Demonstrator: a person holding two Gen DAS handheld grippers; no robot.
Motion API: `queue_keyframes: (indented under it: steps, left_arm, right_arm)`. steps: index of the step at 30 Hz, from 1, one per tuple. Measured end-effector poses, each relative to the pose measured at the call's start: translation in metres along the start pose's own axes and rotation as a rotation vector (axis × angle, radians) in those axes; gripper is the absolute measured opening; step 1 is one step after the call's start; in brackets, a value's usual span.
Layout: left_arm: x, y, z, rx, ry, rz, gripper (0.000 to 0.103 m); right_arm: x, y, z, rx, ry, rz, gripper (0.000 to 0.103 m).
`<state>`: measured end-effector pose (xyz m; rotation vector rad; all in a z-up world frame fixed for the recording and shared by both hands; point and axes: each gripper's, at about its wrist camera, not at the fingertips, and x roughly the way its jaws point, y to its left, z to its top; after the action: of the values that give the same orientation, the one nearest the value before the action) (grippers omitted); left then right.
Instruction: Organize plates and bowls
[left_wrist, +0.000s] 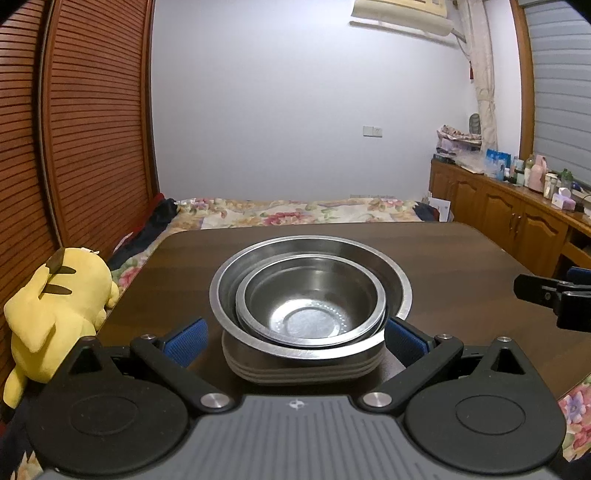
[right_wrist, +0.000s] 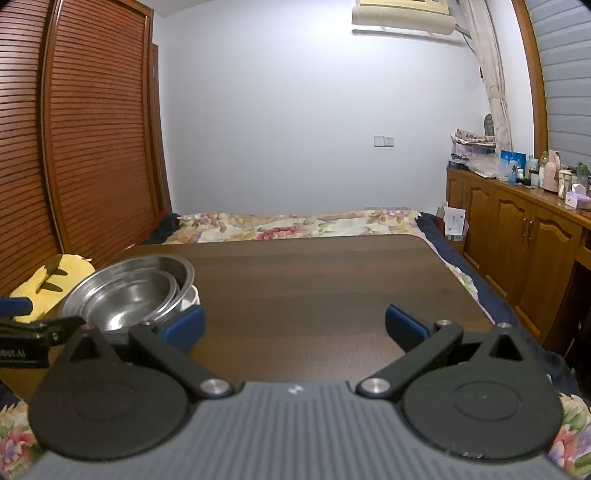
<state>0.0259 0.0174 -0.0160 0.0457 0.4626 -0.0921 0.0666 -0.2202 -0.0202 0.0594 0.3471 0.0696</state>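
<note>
Steel bowls sit nested on the dark wooden table (left_wrist: 461, 258): a small bowl (left_wrist: 310, 302) inside a larger bowl (left_wrist: 395, 273), the pile resting on a stack of pale plates (left_wrist: 303, 371). My left gripper (left_wrist: 295, 336) stands open, its blue pads either side of the stack's near edge, with gaps showing. In the right wrist view the same nested bowls (right_wrist: 129, 291) lie at the left. My right gripper (right_wrist: 295, 325) is open over bare table, to the right of the stack, holding nothing.
A yellow plush toy (left_wrist: 55, 306) lies off the table's left edge. A flowered bed (left_wrist: 295, 212) runs behind the table. Wooden cabinets (right_wrist: 517, 251) with bottles stand at the right, slatted wardrobe doors (left_wrist: 74, 129) at the left.
</note>
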Motion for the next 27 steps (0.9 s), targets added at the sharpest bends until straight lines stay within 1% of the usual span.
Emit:
queue_keyframes:
  steps: [27]
  left_arm:
    - [0.0006, -0.0003, -0.0001, -0.005, 0.002, 0.002, 0.103]
  right_arm:
    - [-0.0002, -0.0035, 0.0008, -0.002, 0.004, 0.004, 0.103]
